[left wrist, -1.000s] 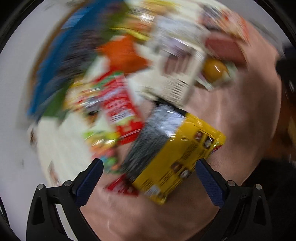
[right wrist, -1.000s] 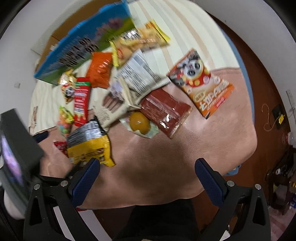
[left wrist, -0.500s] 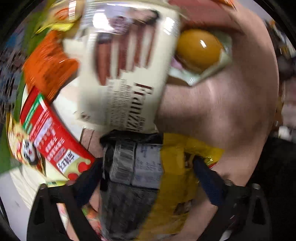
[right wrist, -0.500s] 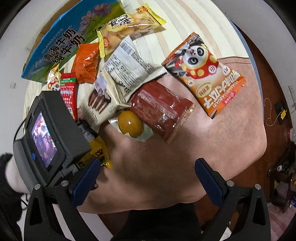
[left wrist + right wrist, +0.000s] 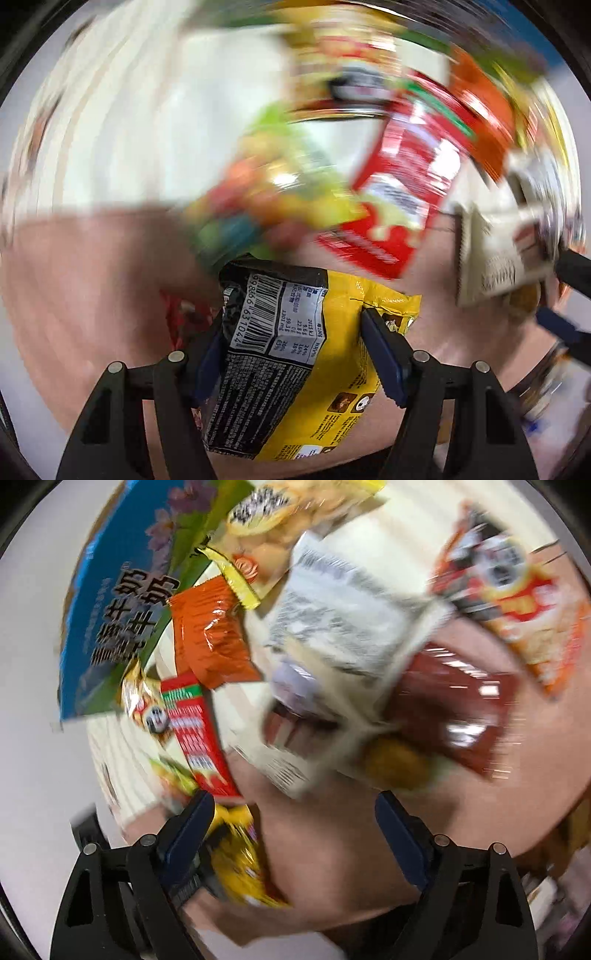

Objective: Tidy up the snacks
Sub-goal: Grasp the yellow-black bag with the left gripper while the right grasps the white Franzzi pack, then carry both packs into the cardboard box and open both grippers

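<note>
My left gripper (image 5: 291,332) is shut on a yellow and black snack bag (image 5: 295,369), which fills the space between its blue fingers. The same bag (image 5: 240,853) shows blurred at the lower left of the right wrist view. My right gripper (image 5: 295,819) is open and empty above the pink cloth (image 5: 332,849). Ahead of it lie a cream wafer pack (image 5: 295,731), a dark red pack (image 5: 458,701), a round yellow snack (image 5: 395,764), a red pack (image 5: 195,734), an orange pack (image 5: 210,642) and a panda bag (image 5: 517,598).
A blue milk carton box (image 5: 122,602) lies at the far left on the striped white cloth (image 5: 122,760). A yellow cracker bag (image 5: 266,528) lies at the back. A multicoloured candy bag (image 5: 273,195) and the red pack (image 5: 399,192) show blurred in the left wrist view.
My left gripper has closed on the yellow and black bag and swung left with it. My right gripper has moved lower and closer to the snacks.
</note>
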The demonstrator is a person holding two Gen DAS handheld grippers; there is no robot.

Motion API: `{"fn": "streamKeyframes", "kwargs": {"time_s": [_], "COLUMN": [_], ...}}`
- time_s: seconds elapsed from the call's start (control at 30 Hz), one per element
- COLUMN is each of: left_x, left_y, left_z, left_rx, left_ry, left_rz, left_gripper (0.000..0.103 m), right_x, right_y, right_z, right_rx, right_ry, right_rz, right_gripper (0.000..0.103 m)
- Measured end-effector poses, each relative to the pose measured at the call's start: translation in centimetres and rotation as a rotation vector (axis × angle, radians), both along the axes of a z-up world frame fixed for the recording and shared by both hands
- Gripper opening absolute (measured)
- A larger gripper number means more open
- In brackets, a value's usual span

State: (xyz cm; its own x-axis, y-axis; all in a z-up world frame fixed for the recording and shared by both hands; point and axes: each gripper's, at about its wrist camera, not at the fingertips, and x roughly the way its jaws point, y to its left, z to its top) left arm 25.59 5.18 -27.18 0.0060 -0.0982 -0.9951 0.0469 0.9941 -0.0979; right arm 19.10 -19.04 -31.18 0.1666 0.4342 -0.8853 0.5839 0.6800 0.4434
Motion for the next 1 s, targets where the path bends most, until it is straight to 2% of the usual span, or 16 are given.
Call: {"fn": "streamKeyframes", "kwargs": {"time_s": [0.07,0.17,0.27,0.33,0.37,0.4,0.53,0.57,0.7,0.77,0.87,0.9,0.97,1.0], "left_x": [-0.1,-0.4,-0.8,-2.1,-2.2,-4.0,-5.0,-5.4,-6.5,-7.0,-7.9,-7.7,-8.1,-8.6], "left_y": [1.5,2.5,1.4,-0.1,-0.1,-0.9,-2.3,-2.9,-4.5,-5.6,-6.5,-7.9,-8.9,-9.2], "left_z": [0.2,0.8,1.4,1.6,1.9,1.8,1.2,0.7,-1.2,-2.8,-3.7,-4.9,-6.0,-6.4], "left_rx": [-0.031,-0.026,-0.011,0.003,0.01,0.01,0.003,-0.003,-0.001,0.004,0.04,0.051,0.072,0.078], "left_ry": [0.004,-0.007,-0.024,-0.032,-0.034,-0.036,-0.001,0.014,0.049,0.061,0.068,0.069,0.056,0.042], "left_rz": [0.045,0.021,-0.046,-0.082,-0.105,-0.117,-0.169,-0.182,-0.237,-0.258,-0.286,-0.3,-0.312,-0.307], "left_gripper": [0.068,0.068,0.068,0.068,0.068,0.068,0.069,0.071,0.084,0.091,0.092,0.092,0.091,0.091], "right_x": [1.5,3.4,4.1,4.7,4.9,5.4,6.6,6.3,4.6,4.0,3.8,3.8,3.9,3.5], "right_y": [0.9,1.5,1.4,1.6,1.9,2.5,6.9,8.1,10.3,10.6,10.6,10.4,11.2,10.9], "right_z": [-1.0,-2.3,-3.5,-3.9,-3.8,-3.5,-2.5,-2.3,-1.7,-1.8,-1.6,-1.3,-0.9,-0.3], "right_rx": [0.016,-0.022,-0.034,-0.065,-0.077,-0.105,-0.205,-0.235,-0.358,-0.383,-0.374,-0.375,-0.38,-0.38], "right_ry": [0.016,0.095,0.159,0.189,0.186,0.18,0.165,0.168,0.177,0.189,0.185,0.177,0.166,0.16], "right_rz": [-0.053,-0.164,-0.251,-0.248,-0.223,-0.154,0.265,0.385,0.642,0.702,0.72,0.716,0.701,0.683], "right_gripper": [0.091,0.089,0.074,0.066,0.065,0.065,0.064,0.064,0.064,0.064,0.065,0.066,0.075,0.075]}}
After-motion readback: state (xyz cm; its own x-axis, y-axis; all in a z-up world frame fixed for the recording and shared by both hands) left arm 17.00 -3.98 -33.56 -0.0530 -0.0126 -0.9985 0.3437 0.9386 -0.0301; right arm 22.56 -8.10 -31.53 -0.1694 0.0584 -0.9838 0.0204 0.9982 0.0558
